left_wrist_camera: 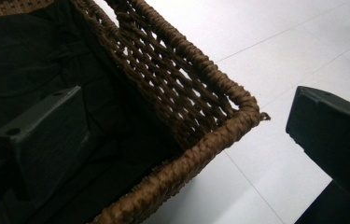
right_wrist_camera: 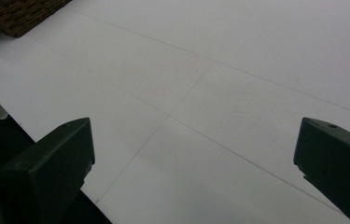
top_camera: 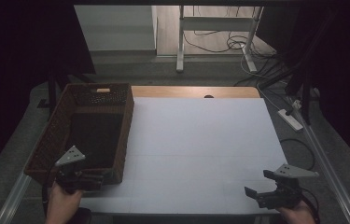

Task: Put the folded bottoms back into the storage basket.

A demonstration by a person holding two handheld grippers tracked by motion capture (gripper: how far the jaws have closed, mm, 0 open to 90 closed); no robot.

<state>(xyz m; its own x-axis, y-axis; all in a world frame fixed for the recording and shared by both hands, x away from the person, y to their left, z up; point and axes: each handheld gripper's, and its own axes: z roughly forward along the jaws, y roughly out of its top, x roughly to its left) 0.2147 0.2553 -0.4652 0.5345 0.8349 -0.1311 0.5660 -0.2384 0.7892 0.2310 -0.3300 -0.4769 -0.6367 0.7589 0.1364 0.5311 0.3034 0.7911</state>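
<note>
- Your left gripper [top_camera: 86,179] sits at the near right corner of the basket [top_camera: 46,144], jaws spread wide with nothing between the pads. In the left gripper view one jaw hangs inside over the dark cloth [left_wrist_camera: 28,56] and the other outside over the white sheet [left_wrist_camera: 275,46], so they straddle the woven rim [left_wrist_camera: 210,140]. That looks like a set-up to clamp the wall and drag or steady the basket.
- The basket stands on the left of the table, its long side running away from you, its right wall on the sheet's left edge. The cloth lies flat in its bottom.
- Your right gripper [top_camera: 260,192] rests low near the front right corner of the sheet, well apart from the basket, jaws wide apart and empty. It seems parked there to stay out of the way.
- Close the left jaws on the rim squarely; a corner bite could slip off the weave.
</note>
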